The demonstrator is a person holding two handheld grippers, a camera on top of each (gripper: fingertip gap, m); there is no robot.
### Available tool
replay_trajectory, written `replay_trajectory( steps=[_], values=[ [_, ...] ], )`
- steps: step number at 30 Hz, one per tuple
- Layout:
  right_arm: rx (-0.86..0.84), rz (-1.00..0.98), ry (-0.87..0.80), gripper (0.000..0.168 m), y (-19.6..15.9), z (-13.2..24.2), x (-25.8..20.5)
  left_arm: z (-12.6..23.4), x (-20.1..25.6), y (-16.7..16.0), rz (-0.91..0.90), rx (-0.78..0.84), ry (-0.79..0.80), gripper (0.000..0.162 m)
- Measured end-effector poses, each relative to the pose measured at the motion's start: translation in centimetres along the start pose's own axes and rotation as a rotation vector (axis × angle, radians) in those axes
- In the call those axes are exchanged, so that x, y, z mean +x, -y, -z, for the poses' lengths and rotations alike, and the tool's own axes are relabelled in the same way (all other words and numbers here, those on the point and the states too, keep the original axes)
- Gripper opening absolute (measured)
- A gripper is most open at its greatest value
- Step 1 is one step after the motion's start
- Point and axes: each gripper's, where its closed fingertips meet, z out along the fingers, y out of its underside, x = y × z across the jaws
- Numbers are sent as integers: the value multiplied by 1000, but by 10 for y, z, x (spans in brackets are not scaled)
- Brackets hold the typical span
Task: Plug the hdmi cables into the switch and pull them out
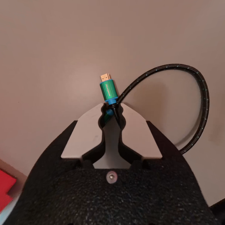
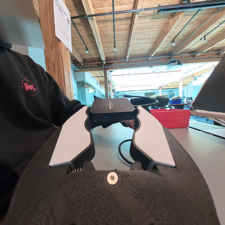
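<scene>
The left gripper is pinching the hdmi cable just behind its green plug, jaws closed on the blue strain relief and on a second strand of braid crossing there. The gold tip is standing free above the fingertips, tilting slightly left against a plain beige surface. The plug body is looking rigid and light, but the braided cord is springing into a stiff loop to the right, so a hold this far back is probably letting the tip wobble; gripping the green shell itself would likely be steadier. A second green piece low between the jaws is too shadowed to identify.

The right gripper is clamping the black switch by its two short sides, lifted above the tabletop. Its smooth casing is probably slippery under side pressure. Only two small ports are facing the camera; any hdmi sockets are hidden, presumably on the far edge, where another cable is arching.
</scene>
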Motion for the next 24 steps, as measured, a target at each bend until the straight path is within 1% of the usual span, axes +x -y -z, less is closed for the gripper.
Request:
replay_trajectory(
  steps=[4, 6, 9, 11, 13, 16, 18, 20, 22, 24],
  values=[
    [-7, 9, -18, 71, -1, 1, 2, -2, 1, 0, -92, -24, -58, 18],
    [-22, 16, -32, 71, -2, 1, 5, -2, 2, 0, -168, -14, -83, 16],
    [-46, 32, -68, 71, -5, 4, 10, -2, 3, 0, -202, 26, -128, 14],
    [-47, 40, -94, 71, -4, 7, 13, 5, 1, -8, -256, 30, -149, 14],
    [-42, 41, -105, 71, -2, 10, 14, 25, 5, -14, -300, 51, -185, 13],
    [-23, 32, -111, 71, 2, 11, 16, 80, 34, -14, -364, 165, -315, 14],
    [-11, 20, -103, 71, 3, 10, 16, 118, 62, -17, -421, 214, -406, 14],
    [-23, 20, -102, 71, 1, 7, 16, 148, 97, -19, -496, 249, -475, 14],
    [-25, 15, -92, 71, 0, 5, 15, 163, 125, -17, -541, 245, -464, 14],
    [-22, 6, -77, 71, -1, 3, 12, 161, 146, -13, -576, 212, -434, 14]
  ],
)
